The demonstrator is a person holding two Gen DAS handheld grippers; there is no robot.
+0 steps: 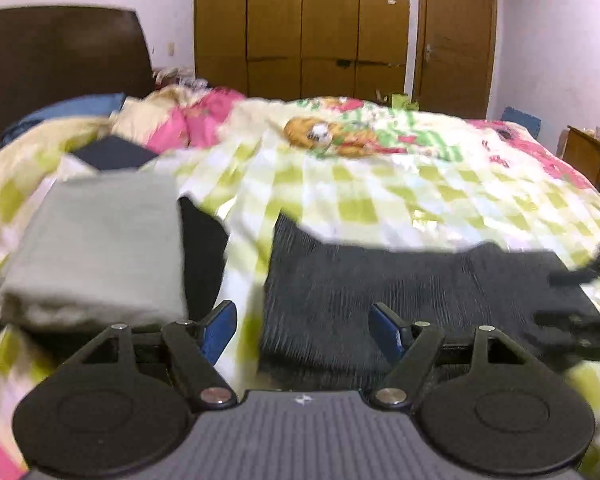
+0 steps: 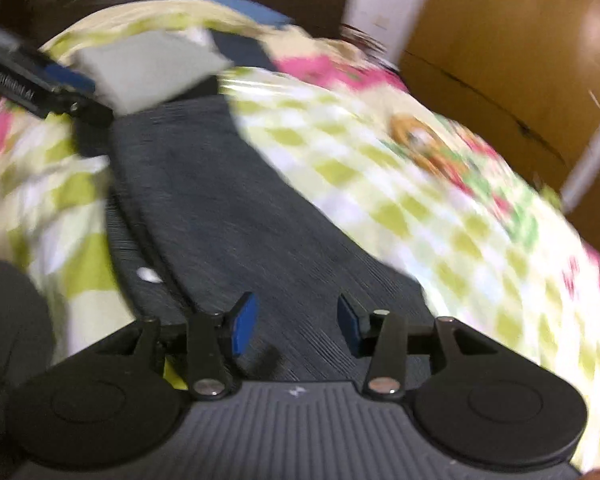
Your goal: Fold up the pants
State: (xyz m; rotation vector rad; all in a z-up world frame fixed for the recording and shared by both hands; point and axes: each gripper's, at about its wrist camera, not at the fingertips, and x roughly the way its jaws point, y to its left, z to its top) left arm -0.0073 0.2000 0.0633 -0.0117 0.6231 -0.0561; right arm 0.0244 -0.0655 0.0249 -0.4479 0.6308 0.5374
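Dark grey pants (image 1: 400, 288) lie flat and folded lengthwise on the checked bedsheet (image 1: 380, 192). My left gripper (image 1: 304, 328) hovers open over their left end, with nothing between its blue pads. In the right wrist view the pants (image 2: 220, 200) run as a long strip away from me, a small white tag near their left edge. My right gripper (image 2: 296, 320) stands open just above their near end, its pads clear of the cloth. The left gripper (image 2: 70, 80) shows at the upper left, and the right gripper (image 1: 580, 300) at the right edge of the left wrist view. Both views are blurred.
A folded light grey garment (image 1: 96, 248) lies left of the pants on something black, with a dark navy folded piece (image 1: 116, 152) behind it. Pink bedding (image 1: 196, 120) and a blue pillow (image 1: 72, 108) lie by the dark headboard (image 1: 60, 52). Behind stand a wardrobe (image 1: 300, 28) and a wooden cabinet (image 1: 592, 156).
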